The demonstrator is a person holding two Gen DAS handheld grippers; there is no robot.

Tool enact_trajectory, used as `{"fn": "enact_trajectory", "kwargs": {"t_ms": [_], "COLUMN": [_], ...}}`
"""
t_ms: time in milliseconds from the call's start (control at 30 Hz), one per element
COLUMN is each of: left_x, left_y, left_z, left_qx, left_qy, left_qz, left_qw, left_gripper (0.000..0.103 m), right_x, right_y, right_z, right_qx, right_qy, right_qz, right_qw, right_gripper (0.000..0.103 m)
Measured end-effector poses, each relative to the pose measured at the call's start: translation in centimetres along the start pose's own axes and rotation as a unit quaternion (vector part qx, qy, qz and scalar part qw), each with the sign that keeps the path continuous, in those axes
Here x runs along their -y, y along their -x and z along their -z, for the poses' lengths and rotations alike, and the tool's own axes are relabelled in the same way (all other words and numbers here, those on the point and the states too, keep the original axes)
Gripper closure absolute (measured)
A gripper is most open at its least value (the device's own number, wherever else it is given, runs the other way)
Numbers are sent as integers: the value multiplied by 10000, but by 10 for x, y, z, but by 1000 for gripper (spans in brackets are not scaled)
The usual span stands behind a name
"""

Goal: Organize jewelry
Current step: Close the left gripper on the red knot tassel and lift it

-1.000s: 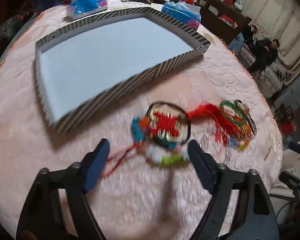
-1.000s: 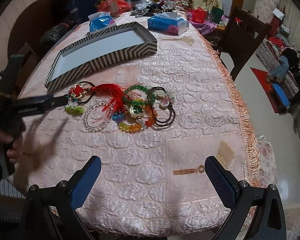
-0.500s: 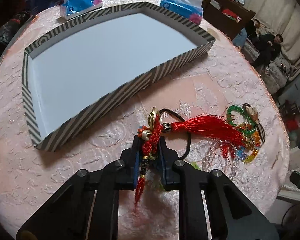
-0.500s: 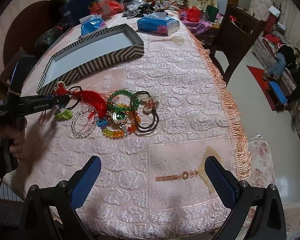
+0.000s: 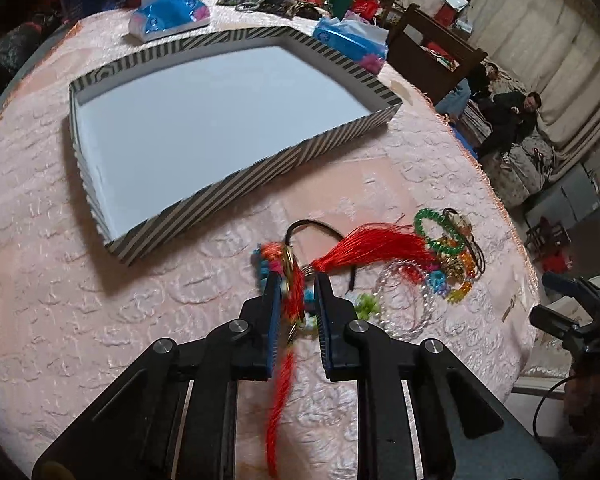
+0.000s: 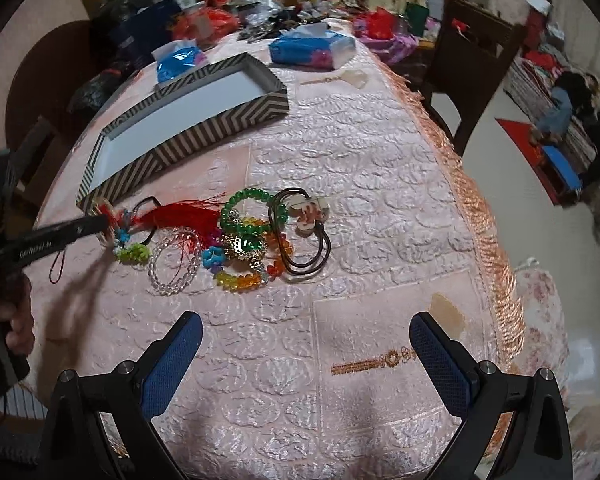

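Fingers of the left gripper (image 5: 296, 280) pointed steeply down at the pink tablecloth (image 6: 359, 184) and were clamped on the red knot ornament (image 5: 294, 290), its cord dangling below the pads and its red tassel (image 5: 375, 246) trailing toward the jewelry heap. From the right wrist view, a hand (image 6: 8, 316) at the tabletop's left edge gripped the handle of that tool, whose long black body reached in toward the middle. The right gripper (image 6: 305, 354) hung above the near edge of the tabletop, tilted downward, its blue pads spread wide with nothing between them. Between the two tools lay the remaining pieces: a green bead bracelet (image 6: 246, 210), a clear bead bracelet (image 6: 174, 264), a multicoloured bead bracelet (image 6: 244, 278), a gold brooch with a green stone (image 6: 248, 246) and dark hair ties (image 6: 307, 256), all overlapping or touching. The striped box (image 5: 260, 168) sat just beyond the ornament toward the far left part of the tabletop, its white floor bare. Two tissue packs (image 6: 311, 48) lay near the far edge.
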State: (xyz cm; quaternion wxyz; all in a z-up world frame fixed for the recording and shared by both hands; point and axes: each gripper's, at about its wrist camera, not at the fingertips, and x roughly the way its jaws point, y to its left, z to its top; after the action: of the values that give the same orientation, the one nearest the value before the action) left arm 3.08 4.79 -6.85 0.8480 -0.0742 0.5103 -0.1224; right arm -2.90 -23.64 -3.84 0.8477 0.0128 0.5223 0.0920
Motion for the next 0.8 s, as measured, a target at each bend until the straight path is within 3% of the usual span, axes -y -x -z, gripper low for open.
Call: {"fn": "enact_trajectory", "kwargs": {"t_ms": [267,400,533,567,600,633,800], "left_x": [-13,-9,-4,-3,-3,-2,4], "left_y": [-3,-6,-6,-5,-3,-1,18], "left_z": [12,16,19,20,20,20,19], "left_qx": [-6,-65,-80,-59,-7,24,224], "left_qy": [24,-25,-55,-50,-57,-60,-89], "left_qz": [-99,-69,43,40,30,30,101], "left_qw": [9999,10000,9999,10000,10000,10000,9997], "left_gripper": [88,76,76,78,89,93,100], "right_x": [-11,-11,-12,-13,-12,-12,-2], "right_y": [4,3,2,2,2,2,0], "right_z": [4,6,7,7,6,6,1], "right_qx": [39,16,-12,-22,-26,-21,118], "right_qy": [176,174,208,214,215,214,136], "right_qz": [-21,-16,-18,-20,-19,-15,-36], "right_qw": [9998,9998,9998,9998,9998,9998,9998], "right_gripper": [0,0,0,0,0,0,0]}}
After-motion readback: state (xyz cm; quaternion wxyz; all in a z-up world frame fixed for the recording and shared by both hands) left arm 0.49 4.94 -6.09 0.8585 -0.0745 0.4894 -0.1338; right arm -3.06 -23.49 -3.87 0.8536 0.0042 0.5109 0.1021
